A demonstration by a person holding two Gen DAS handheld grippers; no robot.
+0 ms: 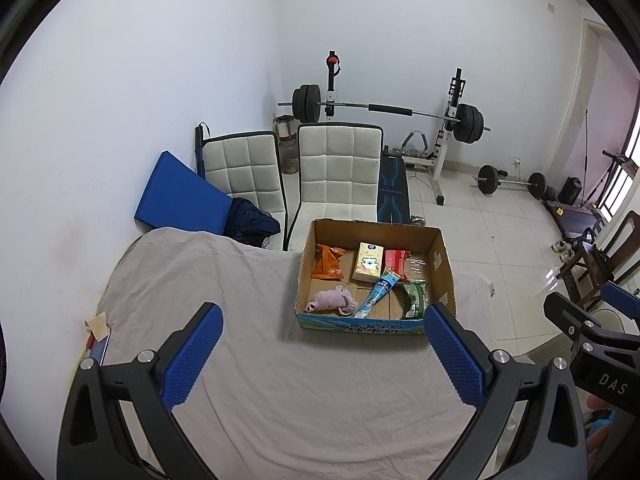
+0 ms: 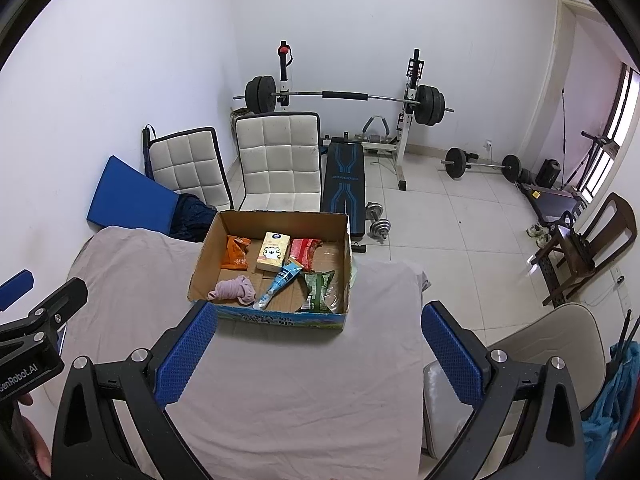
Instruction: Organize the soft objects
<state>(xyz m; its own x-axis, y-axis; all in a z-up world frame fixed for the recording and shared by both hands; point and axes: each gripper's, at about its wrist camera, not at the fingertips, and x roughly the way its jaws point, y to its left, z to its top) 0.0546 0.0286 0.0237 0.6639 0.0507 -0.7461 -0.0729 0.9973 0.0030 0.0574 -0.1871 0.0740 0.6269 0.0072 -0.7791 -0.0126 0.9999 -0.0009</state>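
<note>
An open cardboard box (image 1: 442, 268) (image 2: 204, 252) stands at the far edge of a table under a grey cloth (image 1: 280, 380) (image 2: 300, 380). In it lie a pink cloth bundle (image 1: 332, 300) (image 2: 234, 290), an orange packet (image 1: 328, 266) (image 2: 236, 256), a yellow tissue pack (image 1: 368, 267) (image 2: 273, 257), a red packet (image 1: 396, 260) (image 2: 304, 252), a blue tube (image 1: 376, 296) (image 2: 280, 282) and a green packet (image 1: 414, 300) (image 2: 318, 290). My left gripper (image 1: 324, 344) is open and empty, held above the cloth before the box. My right gripper (image 2: 320, 340) is open and empty beside it.
Two white padded chairs (image 1: 336, 168) (image 2: 280, 160) stand behind the table, with a blue cushion (image 1: 180, 196) at the left wall. A barbell rack (image 1: 392, 110) and loose weights (image 2: 480, 164) stand on the tiled floor. A beige chair (image 2: 560, 344) is at the right.
</note>
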